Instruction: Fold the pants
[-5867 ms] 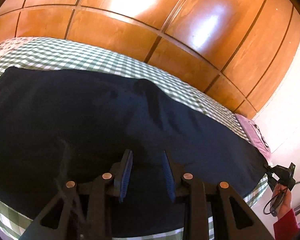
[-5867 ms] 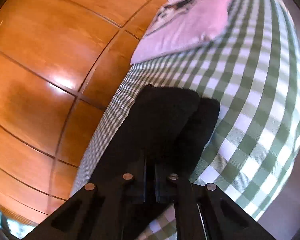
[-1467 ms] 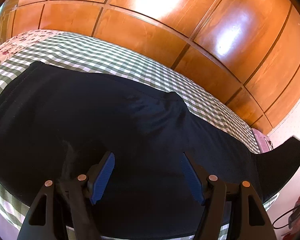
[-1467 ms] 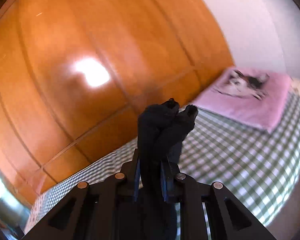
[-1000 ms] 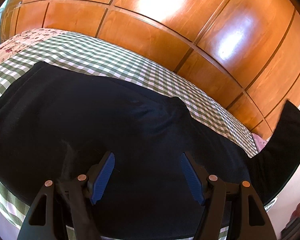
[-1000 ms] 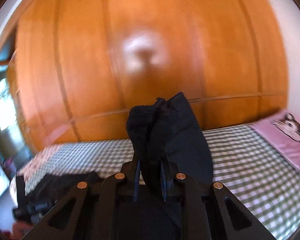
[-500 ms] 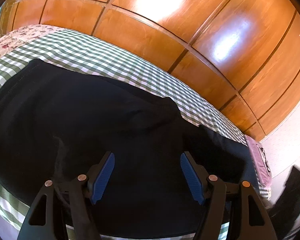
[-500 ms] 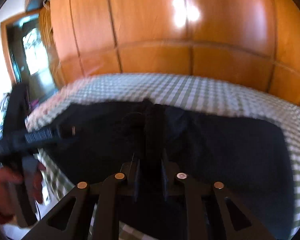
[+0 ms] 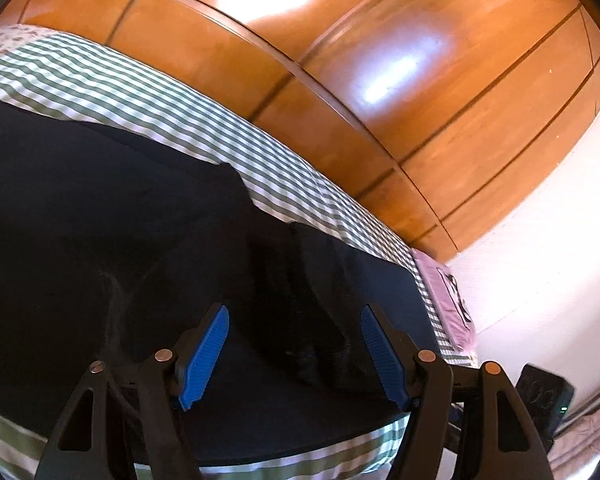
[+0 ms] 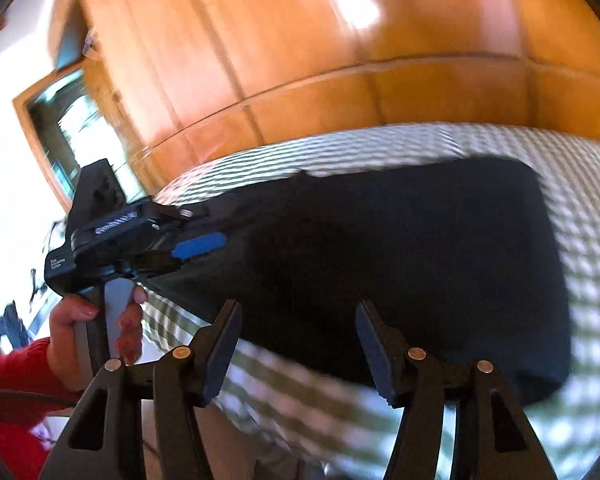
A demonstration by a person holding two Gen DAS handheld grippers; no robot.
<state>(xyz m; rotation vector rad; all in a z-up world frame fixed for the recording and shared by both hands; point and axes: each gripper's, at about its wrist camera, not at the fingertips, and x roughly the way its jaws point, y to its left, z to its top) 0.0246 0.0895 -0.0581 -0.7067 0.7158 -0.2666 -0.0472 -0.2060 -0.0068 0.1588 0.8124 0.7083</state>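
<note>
Right tool (image 10: 296,344) jaws opening, nothing between them; dark pants (image 10: 400,264) folded on checked bed (image 10: 580,208). Left tool (image 10: 192,252) at pants' left edge.

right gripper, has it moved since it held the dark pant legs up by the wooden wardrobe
Yes. The right gripper has come down from wardrobe height to the green checked bedspread, jaws opening, empty, and the dark pants lie folded.

Pants (image 9: 120,240) lie spread across the bed (image 9: 180,120), with a wooden wardrobe (image 9: 380,100) behind. A pillow (image 9: 444,292) sits at the bed's far right end. The left tool (image 10: 198,246) rests over the pants' left edge; the right tool (image 10: 296,344) hangs above their near edge.
</note>
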